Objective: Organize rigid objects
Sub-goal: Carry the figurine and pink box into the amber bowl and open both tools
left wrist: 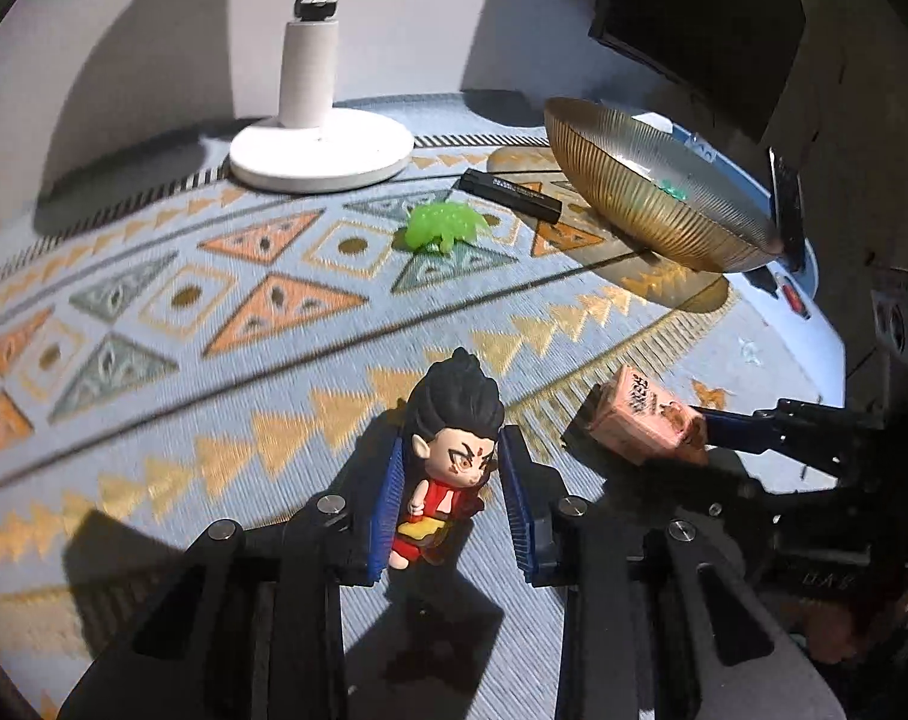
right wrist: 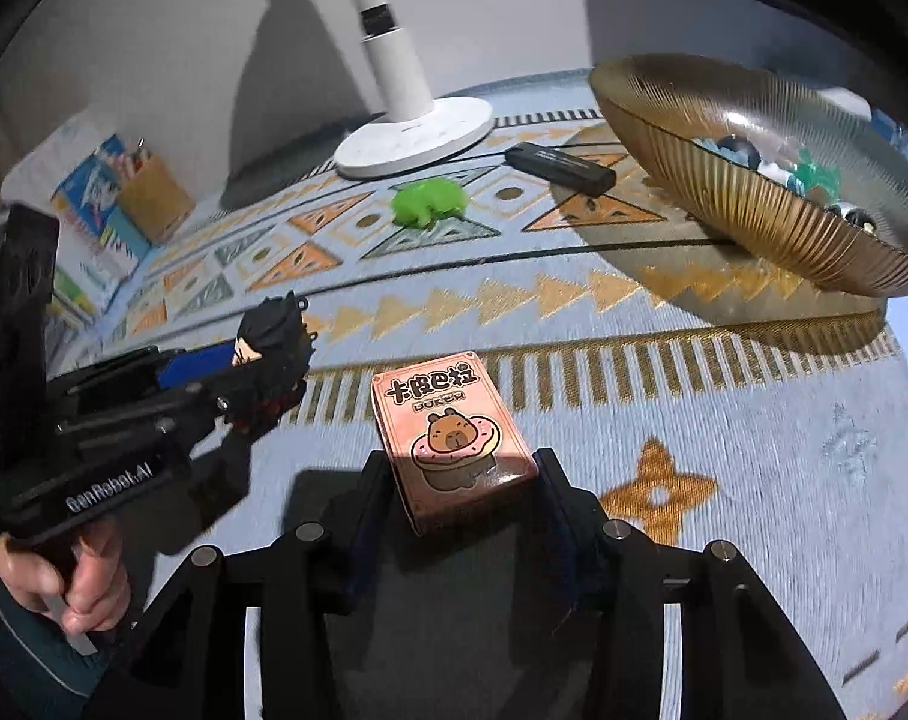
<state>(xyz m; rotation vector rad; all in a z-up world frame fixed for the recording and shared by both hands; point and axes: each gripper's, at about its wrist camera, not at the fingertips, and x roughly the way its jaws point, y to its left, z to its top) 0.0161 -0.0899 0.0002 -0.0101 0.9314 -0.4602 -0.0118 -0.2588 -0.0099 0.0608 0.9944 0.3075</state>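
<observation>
Both sets of jaws are pinching something. One on each side of the little doll [left wrist: 447, 468], the left gripper [left wrist: 450, 501] has its blue pads pressed against the doll's head and body. This toy has black hair and red clothes, and it stands upright between the pads, close to the near edge of the cloth. Just to its right, the right gripper [right wrist: 463, 495] squeezes a pink card box [right wrist: 454, 432] by its near end. A brown animal in a pink donut ring is drawn on the box top. Its far end sticks out past the fingers, above the cloth.

Far behind these two, a green toy [left wrist: 444, 228] lies on the patterned tablecloth [left wrist: 225, 324]. Just past it, on the right, lies a flat black stick [left wrist: 509, 195]. Farther right sits a big gold ribbed bowl [right wrist: 724, 192], and it has a few small things in it, some blue-green and some dark and round. I cannot tell what they are.

At the far edge, left of the bowl, stands a white lamp base [left wrist: 321, 150] with its white pole going up. Way over on the far left, in the right wrist view, there are colorful boxes [right wrist: 93, 198] and a brown cup [right wrist: 153, 198] with pens. A hand [right wrist: 69, 582] holds the left gripper's handle.
</observation>
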